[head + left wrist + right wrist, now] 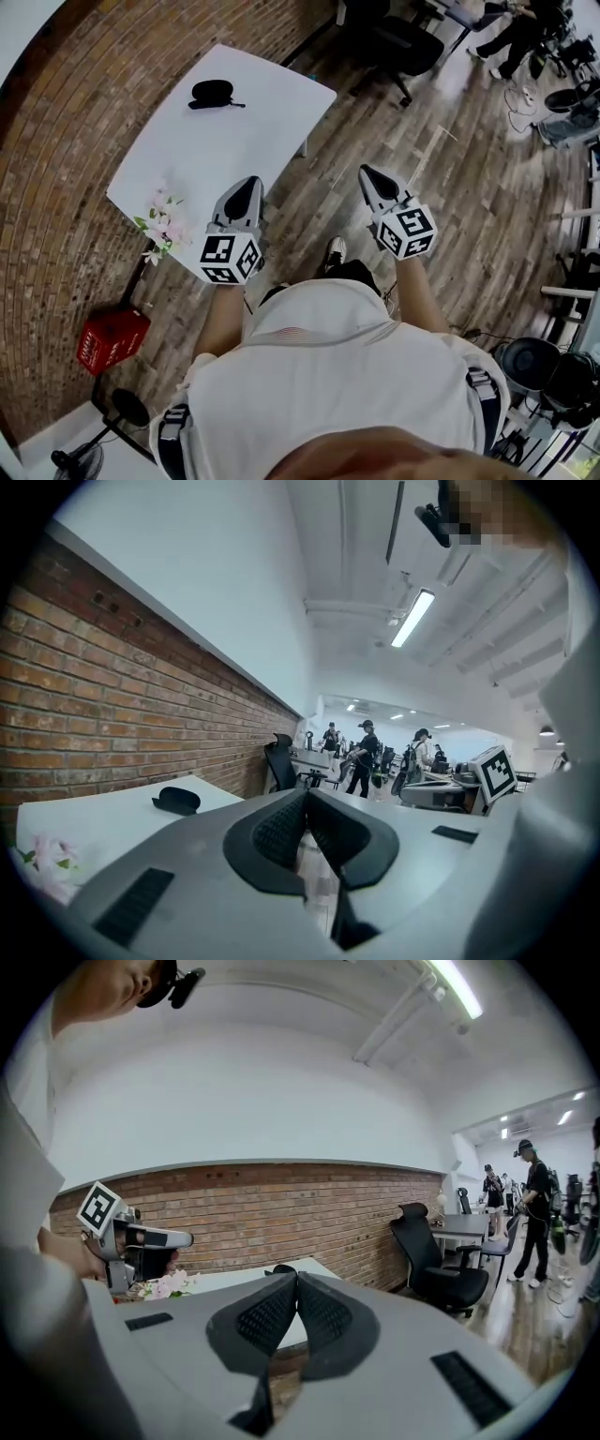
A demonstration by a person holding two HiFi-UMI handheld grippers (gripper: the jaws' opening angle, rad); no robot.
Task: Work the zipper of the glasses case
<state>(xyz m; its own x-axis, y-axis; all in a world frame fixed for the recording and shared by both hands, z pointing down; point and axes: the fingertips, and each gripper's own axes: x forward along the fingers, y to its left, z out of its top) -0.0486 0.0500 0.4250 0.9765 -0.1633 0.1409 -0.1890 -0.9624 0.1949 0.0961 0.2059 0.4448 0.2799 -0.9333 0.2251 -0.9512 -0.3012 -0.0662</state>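
The black glasses case (pixel 214 93) lies closed near the far end of the white table (pixel 234 150). My left gripper (pixel 250 182) hangs shut and empty over the table's near edge, well short of the case. My right gripper (pixel 365 171) is also shut and empty, out over the wooden floor to the right of the table. In the left gripper view the case (pixel 176 801) sits on the table (pixel 84 822) ahead and left of the shut gripper (pixel 306 795). In the right gripper view the shut gripper (pixel 296 1277) hides most of the case (pixel 281 1268).
Pink flowers (pixel 164 226) sit at the table's near left corner. A red basket (pixel 112 339) stands on the floor by the brick wall (pixel 66 169). A black office chair (pixel 403 42) stands beyond the table. People stand further back in the room (pixel 364 752).
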